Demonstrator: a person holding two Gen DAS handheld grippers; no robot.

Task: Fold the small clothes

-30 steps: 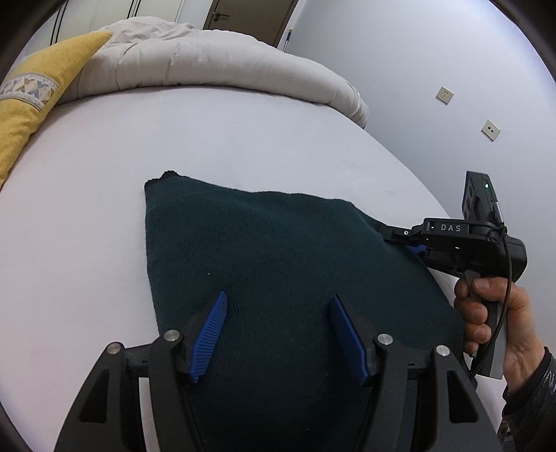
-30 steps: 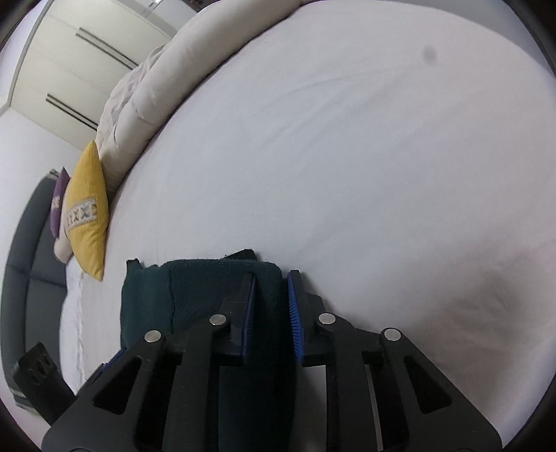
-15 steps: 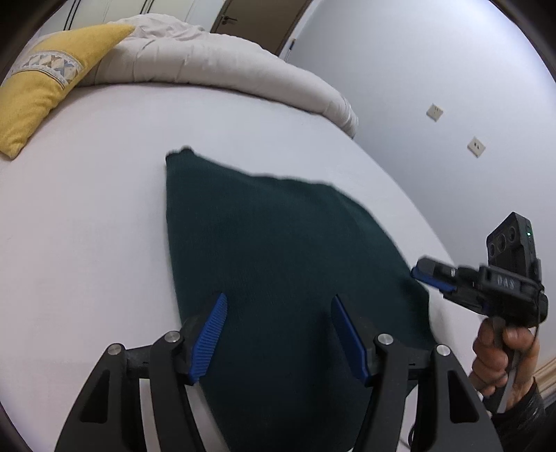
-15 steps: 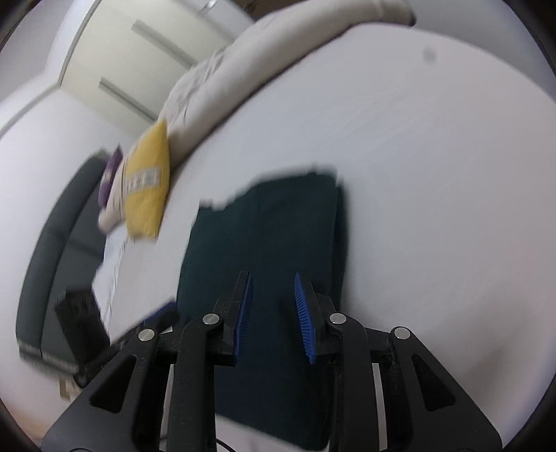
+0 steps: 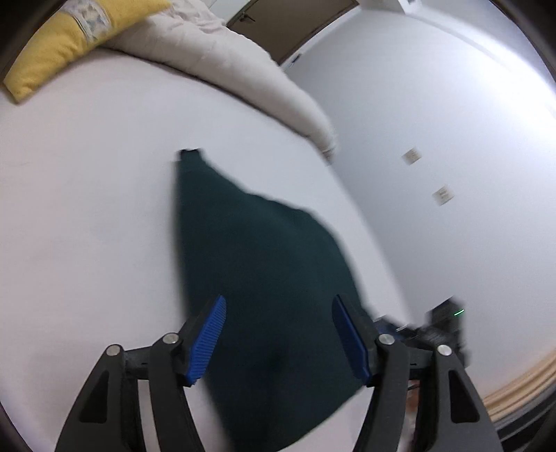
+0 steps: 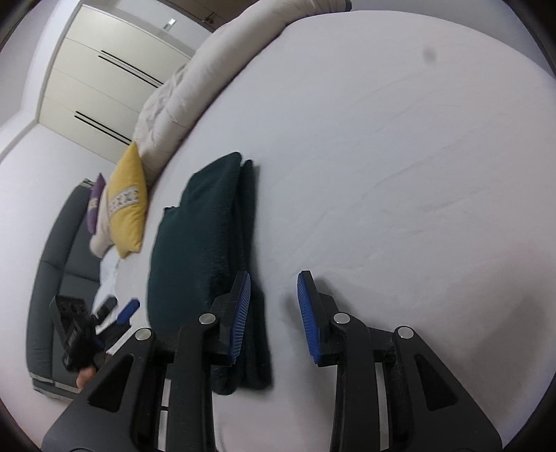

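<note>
While both grippers hang free, nothing is gripped.
Garment: dark green knit, soft, folded into a thick oblong, flat by the near edge of the white bed sheet.
Left gripper: jaws wide, just widened, blurred, seemingly above the knit.
Right gripper: jaws narrowly apart, just opened, empty.

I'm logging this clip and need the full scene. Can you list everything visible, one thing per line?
Folded garment: one, dark green, lying on the bed.
Bed sheet: one, white, under the garment.
Duvet: one, off-white, bunched along the bed's far edge.
Cushion: one, yellow with a patterned band, beside the duvet.
Purple cushion: one, behind the yellow one.
Sofa: one, dark grey, beside the bed.
Wardrobe: white, far wall.
Door: brown, far wall.
Wall sockets: two, pale.
Left gripper: black, blue pads, open, above the garment.
Right gripper: same, open, jaws just opening, nothing between.
</note>
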